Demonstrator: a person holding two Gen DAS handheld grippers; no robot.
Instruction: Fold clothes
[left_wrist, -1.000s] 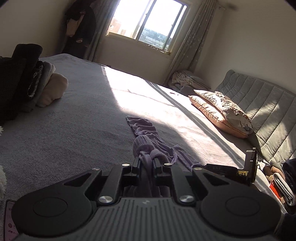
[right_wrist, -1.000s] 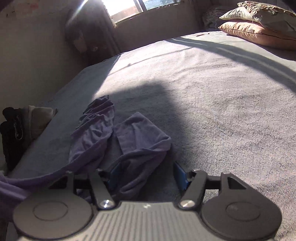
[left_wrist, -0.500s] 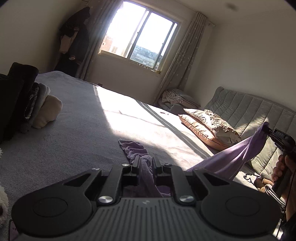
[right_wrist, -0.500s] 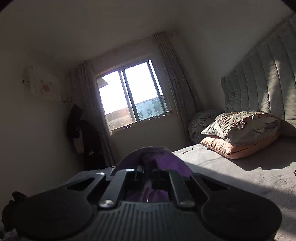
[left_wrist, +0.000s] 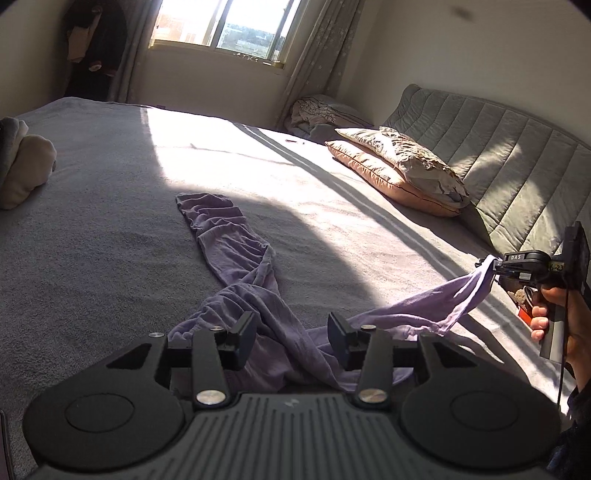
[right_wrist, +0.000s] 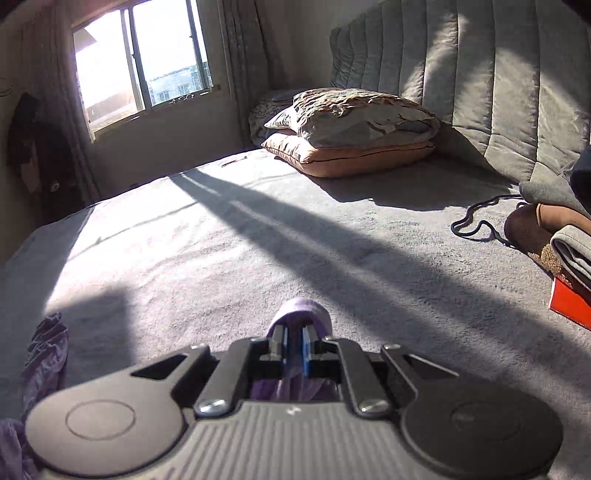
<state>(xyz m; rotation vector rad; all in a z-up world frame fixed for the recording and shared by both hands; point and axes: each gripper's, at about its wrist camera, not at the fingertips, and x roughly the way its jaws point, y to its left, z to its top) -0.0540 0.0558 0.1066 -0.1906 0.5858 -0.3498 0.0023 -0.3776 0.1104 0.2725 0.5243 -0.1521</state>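
Sunlit grey bedspread (left_wrist: 110, 229) fills both views, with a padded grey headboard (left_wrist: 517, 155) along one side and a window (left_wrist: 221, 22) at the far wall. Close to the lens, the left gripper (left_wrist: 291, 332) hovers low with its jaws spread wide, gripping nothing, while a bunched part of the long, thin lilac garment (left_wrist: 236, 258) lies on the bed between and beneath them. From there one wrinkled length runs away across the bed toward the window, and another stretches sideways and upward to the right gripper (left_wrist: 495, 266), whose jaws are pressed together on the cloth's end. The right wrist view confirms this: a loop of lilac fabric pokes out past its closed blue pads (right_wrist: 306, 350).

No fold is visible in the garment; it lies twisted and crossed over itself near the left gripper, so by my reading it is being pulled out straight, and flattening plus all the folding remain. A stack of folded clothes, pale and dark (left_wrist: 22, 166), sits at the bed's left edge.

Room to work is generous: the middle of the bed is bare. Two stacked pillows, peach under a patterned one (left_wrist: 399, 166), lie near the headboard, well apart from the garment. Beside the right gripper are a dark cord (right_wrist: 476, 221), a red flat object (right_wrist: 569, 302) and more folded fabric (right_wrist: 569, 243).
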